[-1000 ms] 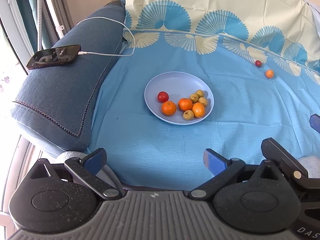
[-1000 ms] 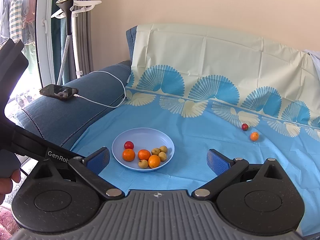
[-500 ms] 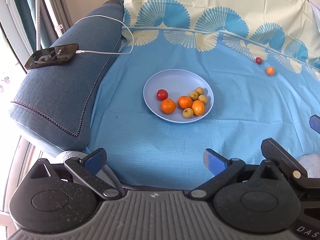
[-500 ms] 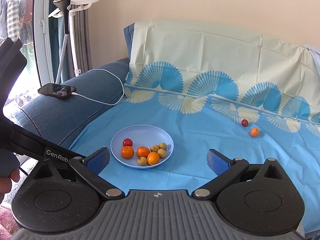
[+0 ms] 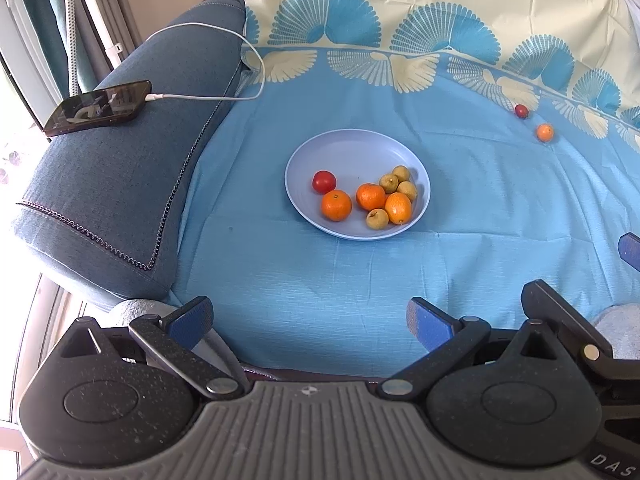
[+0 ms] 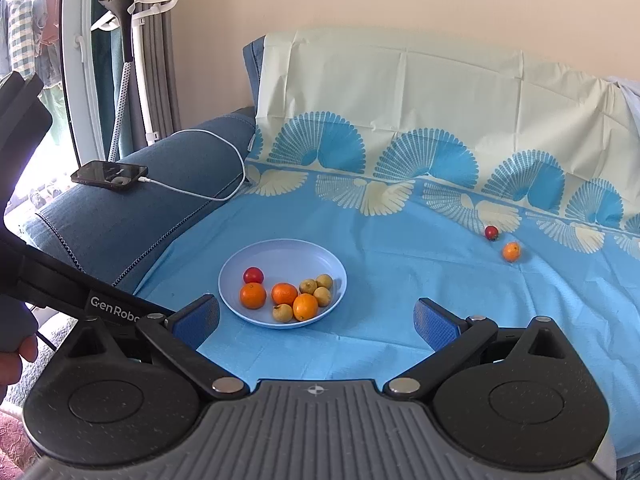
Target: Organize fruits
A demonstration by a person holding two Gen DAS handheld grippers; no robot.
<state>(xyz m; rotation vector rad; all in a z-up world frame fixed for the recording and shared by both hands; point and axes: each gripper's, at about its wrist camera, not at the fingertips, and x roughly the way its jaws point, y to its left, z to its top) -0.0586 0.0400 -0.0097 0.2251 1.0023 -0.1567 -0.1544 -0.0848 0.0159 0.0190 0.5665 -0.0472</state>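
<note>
Left wrist view: light blue cloth with a fan-pattern border [image 5: 360, 280] spread over a sofa seat and draped up its back, filling the centre and right of the frame; dark blue fabric sofa armrest [image 5: 120, 184] at left, carrying a black smartphone [image 5: 98, 108] plugged into a white charging cable [image 5: 224, 60] that loops onto the cloth. Round pale lilac plastic plate [image 5: 352, 148] at frame centre, holding one red tomato-like fruit [image 5: 324, 181], three orange citrus fruits [image 5: 336, 205] and four small yellow-green fruits [image 5: 389, 183], clustered toward the plate's lower right. Two loose pieces lie on the cloth at upper right, well apart from the plate: one small dark red fruit [image 5: 521, 110] and one small orange fruit [image 5: 544, 132], near each other. Left gripper [image 5: 308, 320], blue-padded fingers spread wide, empty, low over the cloth's near edge. Right wrist view: right gripper [image 6: 318, 320], likewise spread and empty, plate just beyond its fingers. Cream wall fills the upper frame; white garment-steamer stand with a dark head [image 6: 128, 40] and grey-green curtains [image 6: 156, 60] stand at upper left. Legible writing: "GenRobo", cut off, on the left gripper's black body at the right view's lower left; "DAS", cut off, at the left view's lower right.
</note>
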